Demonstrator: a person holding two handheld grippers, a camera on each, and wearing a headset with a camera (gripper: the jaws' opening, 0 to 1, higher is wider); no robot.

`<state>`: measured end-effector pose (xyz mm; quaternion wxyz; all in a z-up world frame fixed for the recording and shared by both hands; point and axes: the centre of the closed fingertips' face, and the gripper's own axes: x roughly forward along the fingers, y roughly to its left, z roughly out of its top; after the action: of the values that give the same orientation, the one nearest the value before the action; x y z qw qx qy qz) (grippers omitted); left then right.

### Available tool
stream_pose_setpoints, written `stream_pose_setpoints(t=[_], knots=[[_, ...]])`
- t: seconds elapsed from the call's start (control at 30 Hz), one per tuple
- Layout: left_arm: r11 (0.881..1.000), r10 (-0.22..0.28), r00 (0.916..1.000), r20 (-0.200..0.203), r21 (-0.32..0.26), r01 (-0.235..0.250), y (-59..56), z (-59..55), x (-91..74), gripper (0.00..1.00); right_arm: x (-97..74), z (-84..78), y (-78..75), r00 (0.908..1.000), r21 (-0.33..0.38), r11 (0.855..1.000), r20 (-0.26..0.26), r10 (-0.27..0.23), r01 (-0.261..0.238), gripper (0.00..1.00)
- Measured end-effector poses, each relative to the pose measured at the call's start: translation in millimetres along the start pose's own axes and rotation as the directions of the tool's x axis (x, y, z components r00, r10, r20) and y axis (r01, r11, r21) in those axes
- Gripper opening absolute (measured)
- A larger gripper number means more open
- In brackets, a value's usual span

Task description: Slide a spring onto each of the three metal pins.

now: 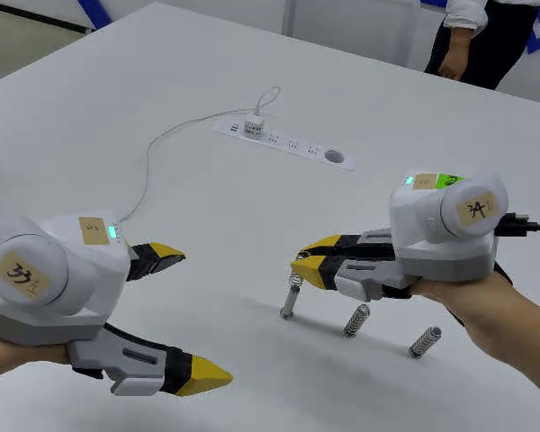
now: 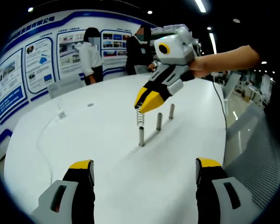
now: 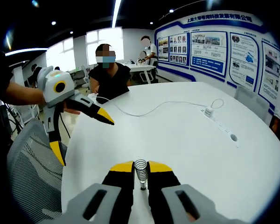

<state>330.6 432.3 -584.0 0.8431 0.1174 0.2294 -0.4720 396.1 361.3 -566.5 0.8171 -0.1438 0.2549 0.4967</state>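
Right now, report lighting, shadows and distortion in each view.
Head view: even soft light, sharp, faint shadows beside the pins. Left gripper view: fisheye curves the table edge, ceiling lamps glare. Right gripper view: same curving, window blown out, spring sharp.

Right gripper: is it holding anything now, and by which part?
Yes, the right gripper is shut on a spring, pinched at its upper coils; the lower end hangs at the top of a bare pin. The left gripper is open, holding nothing.
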Motion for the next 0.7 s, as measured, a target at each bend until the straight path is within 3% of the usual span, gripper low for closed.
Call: stream_pose_setpoints(t=[0.23, 0.7], knots=[[0.999, 0.030, 0.9996, 0.002, -0.022, -0.030, 9.6, -1.3, -3.0, 0.99, 4.3, -6.5, 0.5, 0.9997, 0.014, 1.000, -0.023, 0.002, -0.002, 0.10], [0.998, 0.030, 0.9996, -0.001, -0.049, -0.030, 9.5, -6.7, -3.4, 1.00, 13.6, -23.3, -3.7, 0.9982, 0.035, 0.999, -0.056, -0.022, 0.024, 0.11]])
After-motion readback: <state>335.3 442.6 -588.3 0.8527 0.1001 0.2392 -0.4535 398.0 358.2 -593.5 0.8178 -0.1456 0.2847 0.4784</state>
